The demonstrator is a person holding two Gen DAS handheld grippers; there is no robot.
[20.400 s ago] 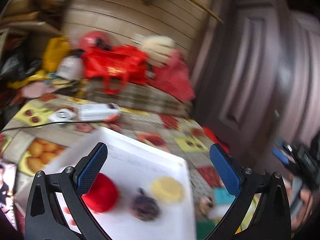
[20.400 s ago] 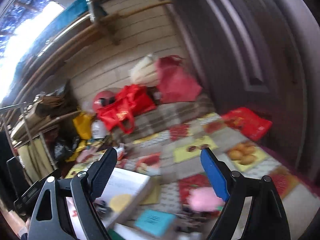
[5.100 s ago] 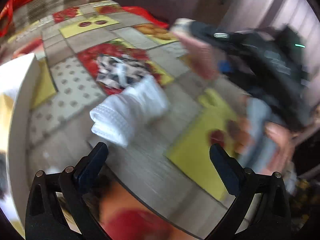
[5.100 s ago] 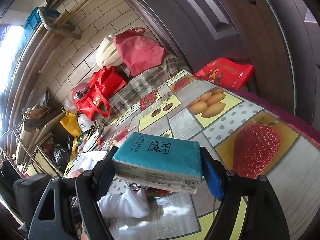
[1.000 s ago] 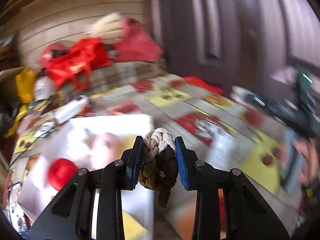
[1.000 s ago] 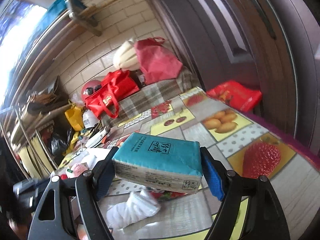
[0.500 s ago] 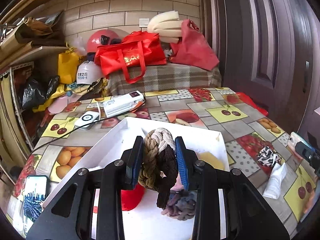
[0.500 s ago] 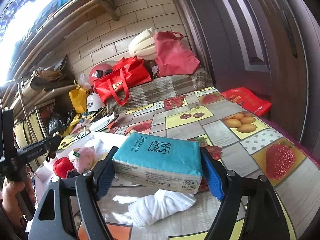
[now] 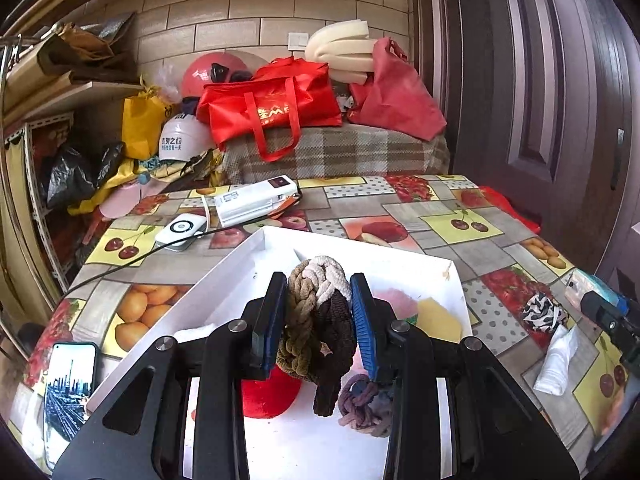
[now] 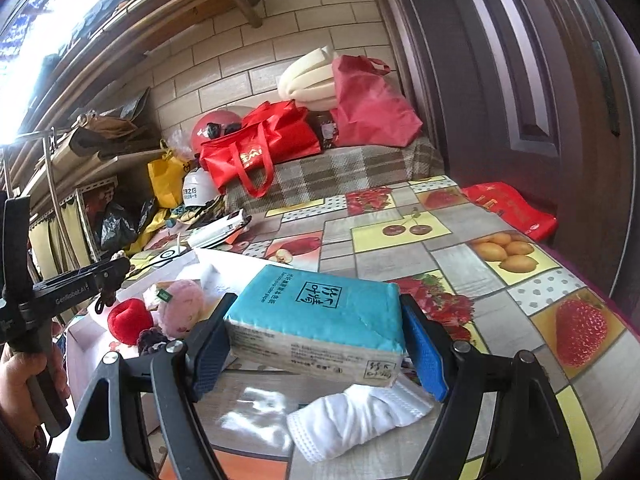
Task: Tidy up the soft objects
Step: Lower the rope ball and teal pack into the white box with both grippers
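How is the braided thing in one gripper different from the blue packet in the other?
The braided scrunchie is ropey, brown and cream; the tissue packet is a smooth teal and white block with printed writing. The scrunchie droops below the left gripper; the packet keeps its shape across the right gripper. Both are pinched between blue-padded fingers, off the table.

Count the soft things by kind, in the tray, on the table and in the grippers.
Scrunchies: 3
Plush toys: 2
Sponges: 1
White cloths: 1
Tissue packs: 1
Total: 8
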